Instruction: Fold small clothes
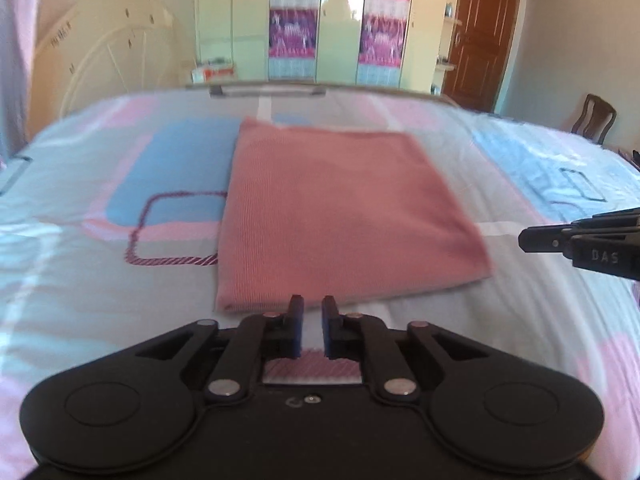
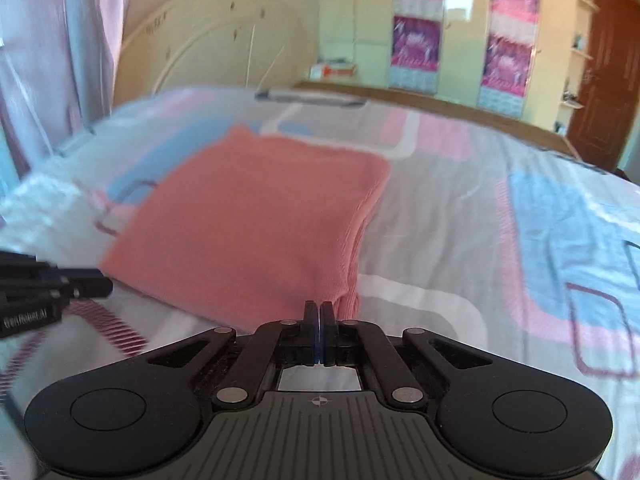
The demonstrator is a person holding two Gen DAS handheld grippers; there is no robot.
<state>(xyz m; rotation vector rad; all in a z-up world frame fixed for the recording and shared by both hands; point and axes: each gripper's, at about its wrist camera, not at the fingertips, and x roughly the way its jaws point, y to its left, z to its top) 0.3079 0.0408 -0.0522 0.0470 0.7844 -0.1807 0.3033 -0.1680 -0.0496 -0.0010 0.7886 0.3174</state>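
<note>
Garment: a salmon-pink ribbed knit cloth, folded into a flat rectangle, lies near the middle of the bed on a pastel patterned bedsheet with pink, blue and grey blocks
Layers: along its right side in the right wrist view the stacked folds show as a soft, rounded edge, so it looks already doubled over
Handling: judged light, limp and non-slippery; it would sag and drag if lifted by one point, so a corner pinch at each end of one edge suits it best
Grip points: the near corners, just ahead of each claw, look the easiest to reach
Left gripper: jaws a narrow gap apart, nothing between them, tips at the garment's near edge
Right gripper: jaws pressed together, empty, by the near right corner
Edges: the far edge sits well short of the wooden footboard; the sheet is bare all round
Open room: wide sheet to left and right for sweeping a fold across
Surroundings: cream wardrobe with pink-purple panels and brown door, well apart from the work
</note>
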